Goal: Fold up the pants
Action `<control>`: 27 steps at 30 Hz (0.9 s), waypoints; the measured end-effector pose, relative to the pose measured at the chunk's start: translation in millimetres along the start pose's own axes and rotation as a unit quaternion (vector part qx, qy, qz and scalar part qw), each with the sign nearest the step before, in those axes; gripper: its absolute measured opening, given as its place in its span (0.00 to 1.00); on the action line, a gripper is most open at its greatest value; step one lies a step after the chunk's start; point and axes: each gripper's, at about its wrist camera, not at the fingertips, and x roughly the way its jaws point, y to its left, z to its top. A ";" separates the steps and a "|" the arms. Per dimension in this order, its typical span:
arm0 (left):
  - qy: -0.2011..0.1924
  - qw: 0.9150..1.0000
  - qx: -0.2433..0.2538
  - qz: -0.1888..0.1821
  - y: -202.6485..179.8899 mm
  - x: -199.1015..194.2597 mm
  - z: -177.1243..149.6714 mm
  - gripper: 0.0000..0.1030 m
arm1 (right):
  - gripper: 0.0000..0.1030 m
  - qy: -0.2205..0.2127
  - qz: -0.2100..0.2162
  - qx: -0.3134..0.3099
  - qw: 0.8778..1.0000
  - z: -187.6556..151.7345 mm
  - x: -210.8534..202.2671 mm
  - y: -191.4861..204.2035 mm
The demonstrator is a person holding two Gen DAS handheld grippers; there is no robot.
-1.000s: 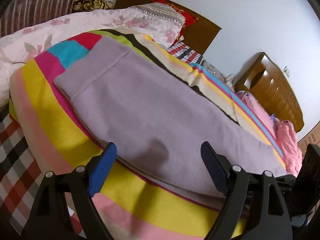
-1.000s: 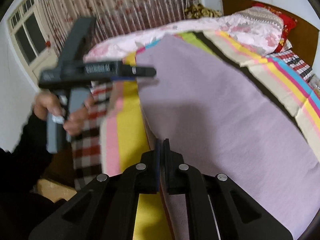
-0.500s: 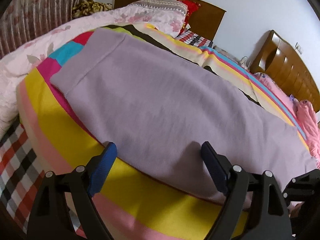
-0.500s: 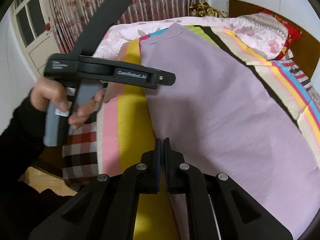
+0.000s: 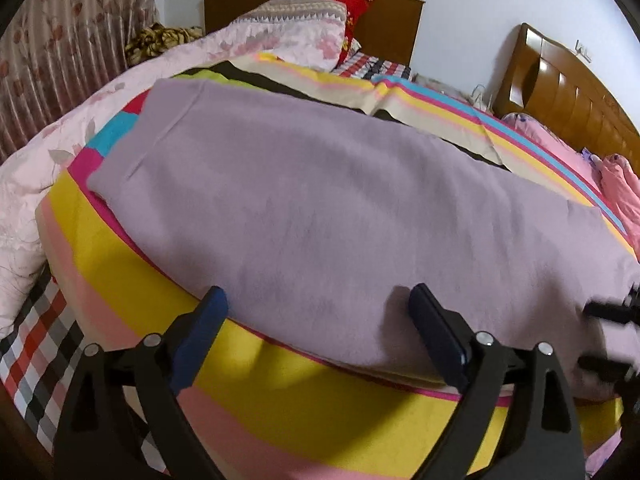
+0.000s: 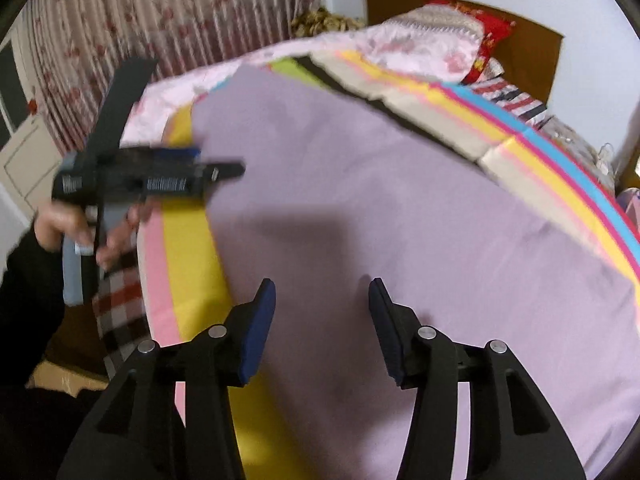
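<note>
Left wrist view, bottom of frame: the left gripper (image 5: pixel 318 312) is held low over the near edge of the pants (image 5: pixel 340 208), jaws set wide apart and gripping nothing. Its right finger tip lies against or just above the lilac cloth; contact cannot be confirmed. The left finger stands over the yellow band of the striped blanket (image 5: pixel 132 276).

Right wrist view, bottom of frame: the right gripper (image 6: pixel 322 308) points forward over the pants (image 6: pixel 400 220), jaws moderately wide, nothing between them. Both fingers sit above the lilac fabric.

In the same view, left of centre, the left gripper (image 6: pixel 224 170) appears side-on and motion-blurred, held by the person's left hand (image 6: pixel 86 220) in a dark sleeve. The hand wraps a grey handle; fingers are indistinct. In the left wrist view the right gripper is only a blurred dark shape cut off at the right edge.

The pants lie flat and lengthwise across the middle of both frames on the striped blanket. Their far end, upper left in the left wrist view, reaches a pink floral quilt (image 5: pixel 48 160).

Farther back, top of frame: a wooden headboard (image 5: pixel 384 28) with pillows, and a curtain (image 6: pixel 180 20) at upper left of the right wrist view.
</note>
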 end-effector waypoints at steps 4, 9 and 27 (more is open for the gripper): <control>0.022 0.999 -0.042 -0.023 16.1 6.6 1.2 0.99 | 0.48 0.008 -0.007 -0.013 1.000 -6.5 1.4 4.3; -0.020 0.998 -0.038 -0.038 9.2 -18.6 21.4 0.96 | 0.51 -0.018 -0.042 0.006 0.999 5.7 -24.9 -29.8; -0.004 1.000 0.009 -0.029 -40.8 18.4 77.5 0.98 | 0.81 -0.018 -0.113 0.145 0.983 15.6 2.3 -162.0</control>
